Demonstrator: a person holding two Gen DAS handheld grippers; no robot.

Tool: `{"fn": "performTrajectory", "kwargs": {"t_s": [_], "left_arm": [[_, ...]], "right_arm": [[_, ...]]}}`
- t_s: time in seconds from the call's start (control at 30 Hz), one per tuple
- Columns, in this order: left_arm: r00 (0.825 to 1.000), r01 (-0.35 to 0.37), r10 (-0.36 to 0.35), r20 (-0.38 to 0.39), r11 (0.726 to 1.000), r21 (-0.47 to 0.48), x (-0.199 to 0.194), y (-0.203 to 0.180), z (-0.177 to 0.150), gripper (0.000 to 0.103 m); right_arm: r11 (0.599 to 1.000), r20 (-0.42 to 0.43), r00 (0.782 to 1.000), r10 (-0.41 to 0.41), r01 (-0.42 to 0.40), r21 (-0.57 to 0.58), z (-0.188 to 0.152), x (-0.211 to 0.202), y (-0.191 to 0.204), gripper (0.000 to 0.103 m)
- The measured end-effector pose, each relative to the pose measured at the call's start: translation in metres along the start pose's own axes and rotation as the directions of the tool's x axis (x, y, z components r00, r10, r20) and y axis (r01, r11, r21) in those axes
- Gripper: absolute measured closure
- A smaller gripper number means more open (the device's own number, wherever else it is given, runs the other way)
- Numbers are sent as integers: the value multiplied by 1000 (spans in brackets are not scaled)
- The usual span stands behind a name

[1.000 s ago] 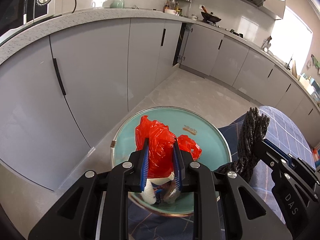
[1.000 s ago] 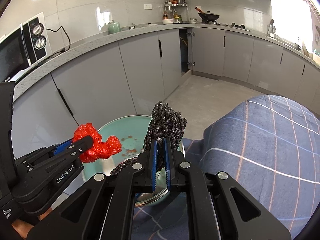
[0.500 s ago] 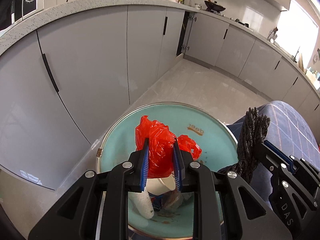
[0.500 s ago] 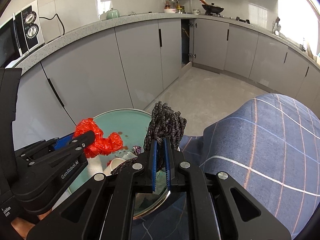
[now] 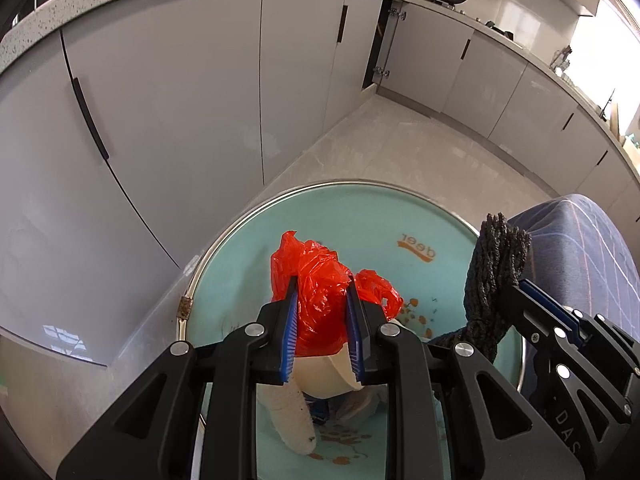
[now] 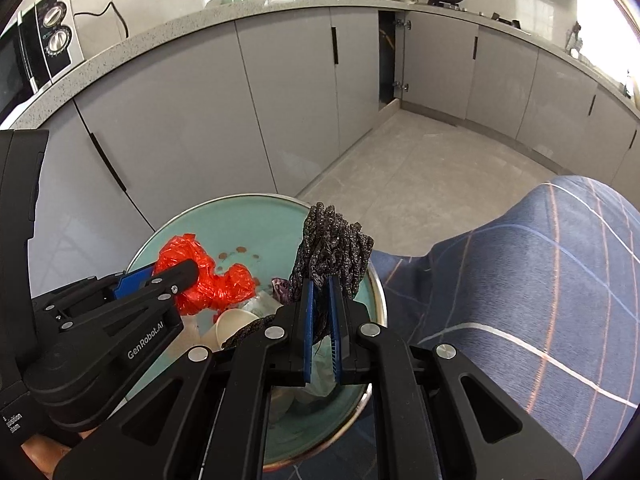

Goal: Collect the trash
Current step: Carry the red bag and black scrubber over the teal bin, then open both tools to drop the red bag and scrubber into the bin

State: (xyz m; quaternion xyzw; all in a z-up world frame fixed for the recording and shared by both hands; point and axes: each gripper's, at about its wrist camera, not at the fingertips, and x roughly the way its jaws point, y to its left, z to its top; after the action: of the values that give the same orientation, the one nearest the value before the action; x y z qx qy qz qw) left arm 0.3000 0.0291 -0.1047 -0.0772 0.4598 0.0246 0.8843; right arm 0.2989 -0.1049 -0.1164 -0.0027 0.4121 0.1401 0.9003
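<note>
A crumpled red plastic bag (image 5: 320,300) (image 6: 204,276) sits pinched between the blue pads of my left gripper (image 5: 321,304) (image 6: 160,276), held over the round teal basin (image 5: 360,216) (image 6: 224,220). My right gripper (image 6: 321,292) (image 5: 520,288) is shut on a dark knitted rag (image 6: 332,248) (image 5: 496,264), whose free end sticks up above the basin's right side. Inside the basin lie a cream paper cup (image 5: 324,376) (image 6: 234,326), white crumpled paper (image 5: 292,416) and small wrappers, partly hidden by both grippers.
Grey cabinet doors (image 5: 160,112) stand close behind and to the left of the basin. A blue plaid cloth (image 6: 520,320) covers the surface to the right. Bare tiled floor (image 5: 420,152) stretches beyond the basin toward the far cabinets and counter.
Both grippers have sunk toward the basin, which now looks larger and nearer. The cup and paper inside it have come into fuller view. Neither grip has changed.
</note>
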Motion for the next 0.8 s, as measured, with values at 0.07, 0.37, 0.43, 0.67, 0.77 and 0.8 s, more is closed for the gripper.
{"fn": "performTrajectory", "kwargs": {"t_s": [0.07,0.37,0.43,0.67,0.77,0.8], "left_arm": [[1000,-4,4,-11,1000,-1,3,1,1,82],[999,-27,27,-17,1000,0,-1,4,-5,56],[999,-31,31,-12,999,4,-4,3,-6,51],[997,-74,74,18,997,7,-24,3,-15,29],[997,-80,80,10,997,9,-28,3,-22,29],[997,-80,80,8,997,9,-30,2,-25,29]], "right_arm": [[1000,-12,1000,24,-24,-8,1,4,0,93],[997,45,999,26,-29,76,-9,-16,-20,69],[995,59,998,18,-24,92,-11,-24,-24,69],[978,106,994,6,-28,207,-23,-57,-42,50],[978,98,995,4,-24,208,-30,-62,-38,48],[977,96,995,3,-23,211,-30,-62,-38,47]]}}
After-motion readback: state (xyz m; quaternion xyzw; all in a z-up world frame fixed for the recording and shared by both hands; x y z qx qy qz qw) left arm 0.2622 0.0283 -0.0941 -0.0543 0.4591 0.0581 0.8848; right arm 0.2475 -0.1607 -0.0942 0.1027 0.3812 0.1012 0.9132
